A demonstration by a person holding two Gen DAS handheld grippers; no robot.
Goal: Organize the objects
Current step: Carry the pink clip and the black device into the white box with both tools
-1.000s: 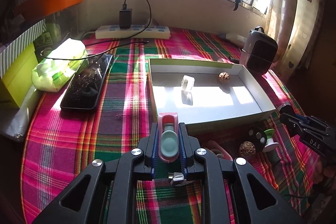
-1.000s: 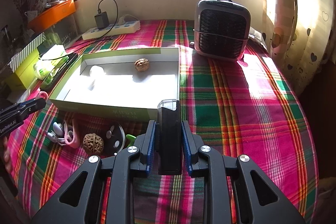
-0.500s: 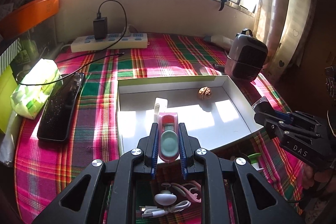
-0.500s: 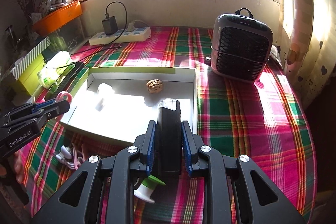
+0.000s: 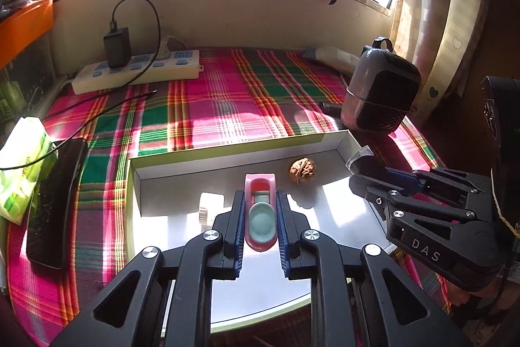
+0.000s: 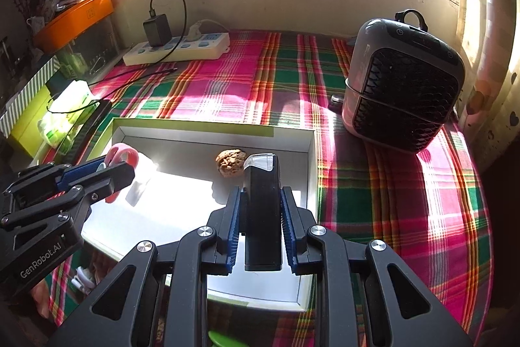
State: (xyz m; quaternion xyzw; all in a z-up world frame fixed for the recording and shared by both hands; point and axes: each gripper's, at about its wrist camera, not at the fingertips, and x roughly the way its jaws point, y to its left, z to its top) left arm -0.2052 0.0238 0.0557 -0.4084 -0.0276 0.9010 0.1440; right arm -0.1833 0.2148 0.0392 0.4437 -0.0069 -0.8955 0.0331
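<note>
My left gripper (image 5: 260, 200) is shut on a pink holder with a teal oval inset (image 5: 260, 217) and hangs over the white shallow box (image 5: 227, 148). My right gripper (image 6: 261, 194) is shut on a black stick with a clear tip (image 6: 262, 217), over the box's right half (image 6: 195, 127). In the box lie a walnut (image 5: 302, 170) and a small white spool (image 5: 208, 207). Each gripper shows in the other's view: the right gripper (image 5: 360, 171) at the right, the left gripper (image 6: 107, 171) with its pink holder (image 6: 123, 153) at the left. The walnut (image 6: 230, 162) sits just beyond the black stick's tip.
On the plaid cloth stand a dark fan heater (image 6: 403, 86) right of the box and a power strip with charger (image 5: 136, 70) at the back wall. A phone (image 5: 55, 200) and a green tissue pack (image 5: 22, 161) lie to the left. A white cable (image 6: 81, 278) lies in front of the box.
Both grippers have moved forward, from in front of the box to above it, each keeping its object. The loose items in front of the box have slid out of the left view.
</note>
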